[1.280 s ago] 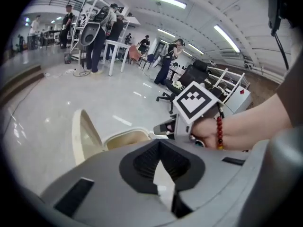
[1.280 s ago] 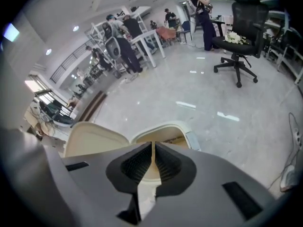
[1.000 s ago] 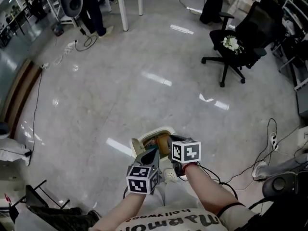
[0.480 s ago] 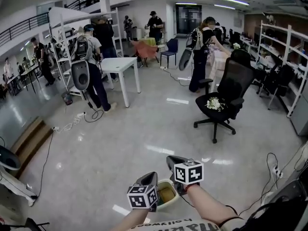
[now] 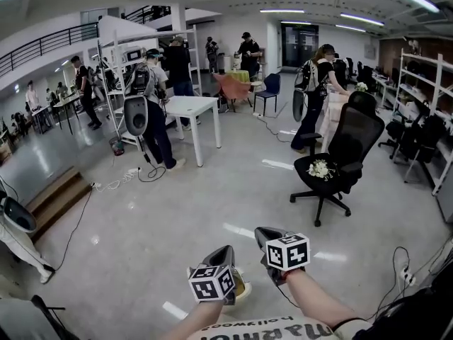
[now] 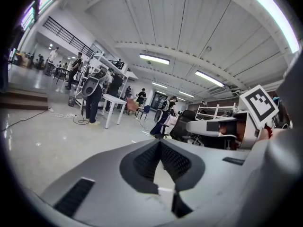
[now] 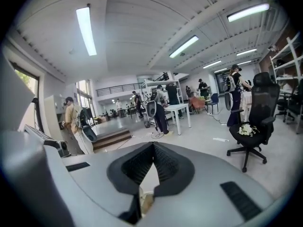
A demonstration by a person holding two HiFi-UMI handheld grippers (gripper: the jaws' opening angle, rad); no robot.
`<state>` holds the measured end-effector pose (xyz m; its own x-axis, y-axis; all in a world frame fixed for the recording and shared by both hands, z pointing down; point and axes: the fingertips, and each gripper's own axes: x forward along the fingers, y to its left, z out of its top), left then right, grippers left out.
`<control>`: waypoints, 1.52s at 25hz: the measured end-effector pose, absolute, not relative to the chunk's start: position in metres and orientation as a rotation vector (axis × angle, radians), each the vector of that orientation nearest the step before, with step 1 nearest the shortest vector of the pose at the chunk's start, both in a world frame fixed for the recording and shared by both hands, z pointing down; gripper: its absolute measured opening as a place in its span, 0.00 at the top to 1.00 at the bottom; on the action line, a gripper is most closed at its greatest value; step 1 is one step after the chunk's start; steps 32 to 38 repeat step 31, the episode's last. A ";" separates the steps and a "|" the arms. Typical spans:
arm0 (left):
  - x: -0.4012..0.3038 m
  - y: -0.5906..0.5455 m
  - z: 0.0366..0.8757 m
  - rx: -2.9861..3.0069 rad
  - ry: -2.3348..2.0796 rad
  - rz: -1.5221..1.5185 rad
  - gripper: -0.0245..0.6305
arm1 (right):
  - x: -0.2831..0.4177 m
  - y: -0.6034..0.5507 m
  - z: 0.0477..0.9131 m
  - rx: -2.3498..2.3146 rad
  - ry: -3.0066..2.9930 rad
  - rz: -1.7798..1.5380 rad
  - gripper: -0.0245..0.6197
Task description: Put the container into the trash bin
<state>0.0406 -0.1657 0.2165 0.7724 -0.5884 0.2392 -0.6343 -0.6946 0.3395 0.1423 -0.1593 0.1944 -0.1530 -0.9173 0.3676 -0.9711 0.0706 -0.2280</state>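
Head view is mostly looking out across the room right now, with both tongs poking up at the near edge. The left gripper (image 5: pixel 224 252) and right gripper (image 5: pixel 267 234) sit side by side, close but not touching, both aimed at the far side of the room.

Left gripper view: the jaw tips are pressed together at the far end, with just a narrow slot between the dark ribbed pads. Nothing is clamped in there. A small white bit shows through the slot, can't tell what it is.

Right gripper view: same deal, tips meeting and nothing pinched. A cream-coloured sliver is visible through the gap lower down.

The trash bin (image 5: pixel 245 290) is on the floor at the near edge, between the two tongs. It's mostly hidden behind the left one's marker cube, so only a bit of cream rim shows. There's a yellowish-tan patch inside the rim, but honestly I can't make out the container itself from that.

Rest of the room:
- A black office chair (image 5: pixel 345 154) stands far right with a bunch of white flowers (image 5: pixel 320 168) on its seat.
- A white table (image 5: pixel 191 108) is far left of centre with a person (image 5: pixel 157 98) standing just beside it.
- More people are further back, and metal shelving (image 5: pixel 417 119) runs along the right side.
- A wooden step (image 5: pixel 56 197) is on the left, with a cable (image 5: pixel 117 179) lying on the grey floor (image 5: pixel 212 190) near it.
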 end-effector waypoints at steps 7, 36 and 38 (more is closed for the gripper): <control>0.067 -0.106 0.219 2.566 -1.006 0.161 0.95 | 0.174 -0.102 0.217 1.903 -2.237 0.685 0.96; 0.042 0.028 0.234 2.441 -1.195 0.204 0.95 | 0.168 0.018 0.239 1.731 -2.268 0.786 0.96; 0.042 0.028 0.234 2.441 -1.195 0.204 0.95 | 0.168 0.018 0.239 1.731 -2.268 0.786 0.96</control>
